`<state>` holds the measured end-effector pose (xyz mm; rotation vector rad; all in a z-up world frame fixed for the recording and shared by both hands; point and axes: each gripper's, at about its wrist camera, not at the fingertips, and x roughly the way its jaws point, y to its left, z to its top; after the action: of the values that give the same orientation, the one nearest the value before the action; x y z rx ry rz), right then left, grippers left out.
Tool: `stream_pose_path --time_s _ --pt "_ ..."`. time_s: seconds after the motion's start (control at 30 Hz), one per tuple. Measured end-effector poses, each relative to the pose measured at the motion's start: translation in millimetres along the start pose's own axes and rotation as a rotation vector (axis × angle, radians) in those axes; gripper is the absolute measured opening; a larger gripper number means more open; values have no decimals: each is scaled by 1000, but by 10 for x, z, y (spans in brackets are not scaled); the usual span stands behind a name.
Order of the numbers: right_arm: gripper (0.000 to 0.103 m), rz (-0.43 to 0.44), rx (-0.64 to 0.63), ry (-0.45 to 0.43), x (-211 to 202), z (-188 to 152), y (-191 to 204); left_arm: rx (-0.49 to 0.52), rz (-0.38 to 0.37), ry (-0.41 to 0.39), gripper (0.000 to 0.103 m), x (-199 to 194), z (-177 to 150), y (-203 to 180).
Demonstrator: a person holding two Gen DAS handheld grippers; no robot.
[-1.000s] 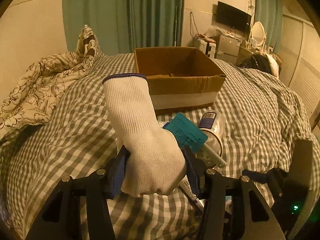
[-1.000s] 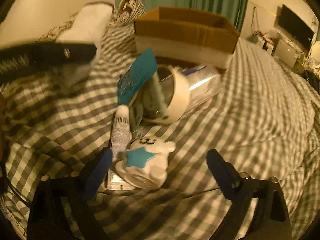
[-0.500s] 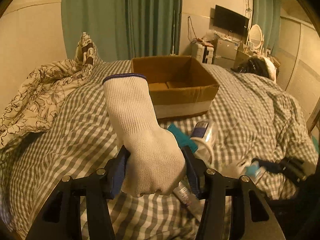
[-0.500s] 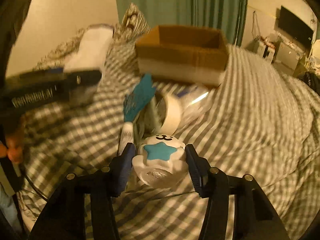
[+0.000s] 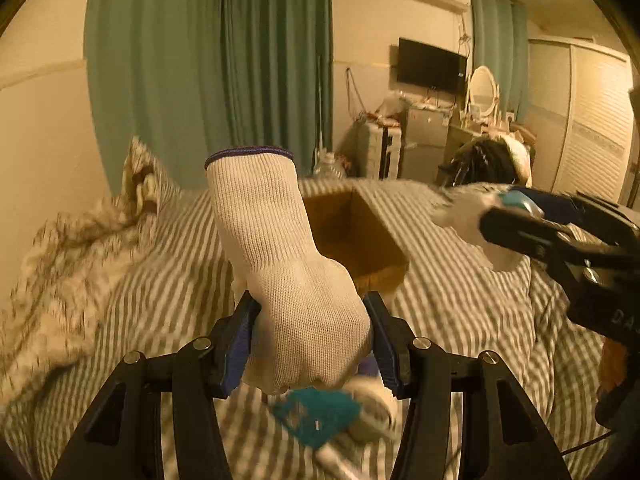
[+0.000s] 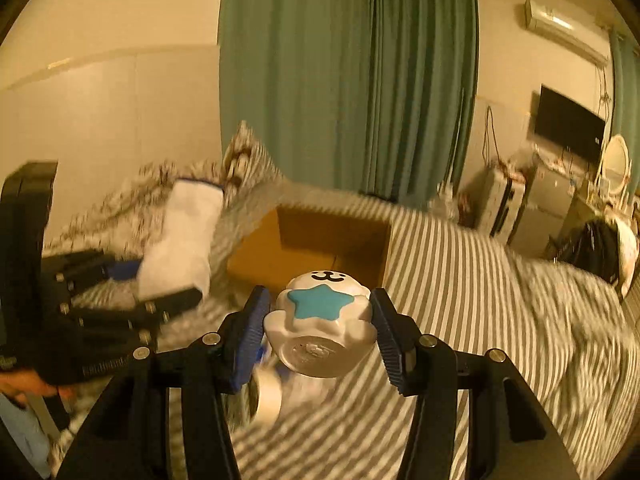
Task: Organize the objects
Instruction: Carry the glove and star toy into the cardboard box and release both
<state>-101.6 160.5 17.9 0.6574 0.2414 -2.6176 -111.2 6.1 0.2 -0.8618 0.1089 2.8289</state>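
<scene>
My left gripper is shut on a white knit glove that stands up between its jaws, held above the checked bed. My right gripper is shut on a white cat-faced toy with a blue star, lifted off the bed. An open cardboard box lies ahead of both grippers; it also shows behind the glove in the left wrist view. The right gripper with the toy shows at the right of the left wrist view, and the left gripper with the glove at the left of the right wrist view.
A teal card, a tape roll and a tube lie on the checked bedding below the grippers. A floral duvet is heaped at the left. Green curtains, a TV and furniture stand beyond the bed.
My right gripper closed on the cat toy and lifted it toward the box. My left gripper rose with the glove and moved forward toward the box.
</scene>
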Motion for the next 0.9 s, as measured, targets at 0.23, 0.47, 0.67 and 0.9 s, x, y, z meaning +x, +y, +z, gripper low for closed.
stream_pose_path --time_s 0.23,0.47,0.67,0.9 --pt "51 -21 -45 -50 493 557 -70 31 11 -51 55 411 565 132" --pt "51 -36 -4 32 1400 615 -202 34 54 4 55 1208 629 308" --pt "51 -9 92 156 2206 348 -333 31 27 103 55 1747 448 424" --pt "52 21 176 218 2385 185 -489 49 -19 146 66 1911 312 433"
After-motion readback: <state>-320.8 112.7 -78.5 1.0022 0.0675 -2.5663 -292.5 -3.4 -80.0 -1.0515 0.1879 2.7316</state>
